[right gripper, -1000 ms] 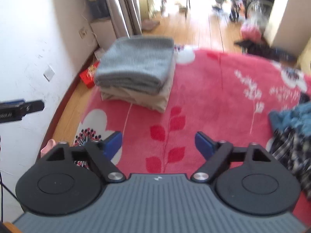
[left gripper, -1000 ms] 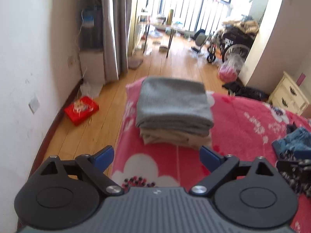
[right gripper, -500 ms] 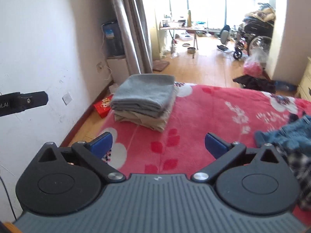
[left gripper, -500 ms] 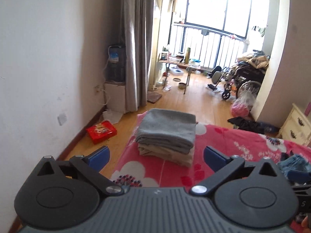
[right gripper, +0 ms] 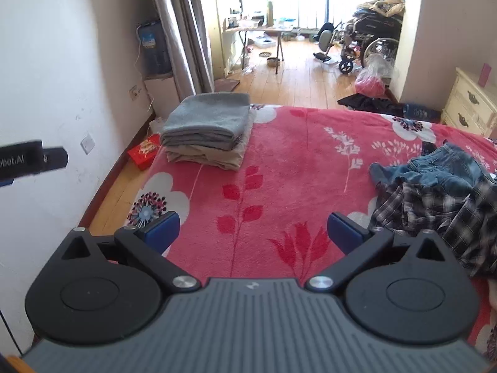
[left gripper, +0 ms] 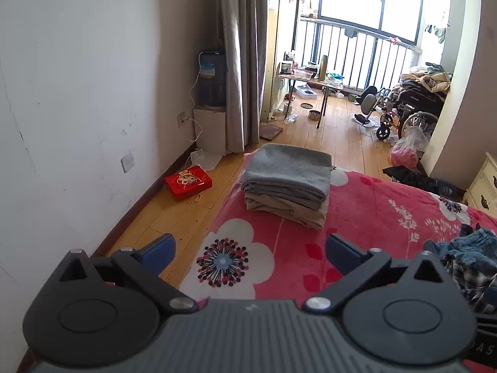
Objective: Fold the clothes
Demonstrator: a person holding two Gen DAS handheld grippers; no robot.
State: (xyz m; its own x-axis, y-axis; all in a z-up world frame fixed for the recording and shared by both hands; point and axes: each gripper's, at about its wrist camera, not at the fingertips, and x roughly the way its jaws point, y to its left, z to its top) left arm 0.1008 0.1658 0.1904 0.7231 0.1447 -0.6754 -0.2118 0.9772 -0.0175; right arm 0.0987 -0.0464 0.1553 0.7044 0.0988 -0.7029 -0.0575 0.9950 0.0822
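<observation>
Left gripper (left gripper: 250,248): released, blue pads spread wide, nothing between them.
Right gripper (right gripper: 253,231): released, jaws wide, empty, above the bed blanket (right gripper: 295,168).
Bed blanket: red fleece, white flower print.
Folded stack (right gripper: 206,129): at 11 o'clock of right gripper, on blanket's far left corner; grey knit piece (left gripper: 287,171) lying flat on beige piece (left gripper: 289,211); rectangular, fold edges facing the grippers.
Unfolded pile (right gripper: 441,183): at 2 o'clock, crumpled denim over plaid shirt; long axis cannot tell.
Red box (left gripper: 188,181): on wooden floor, left of bed.

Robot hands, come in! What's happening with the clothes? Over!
Left gripper and right gripper open, empty. Folded stack done at bed corner. Unfolded pile waiting, right side. Nothing in the way.
</observation>
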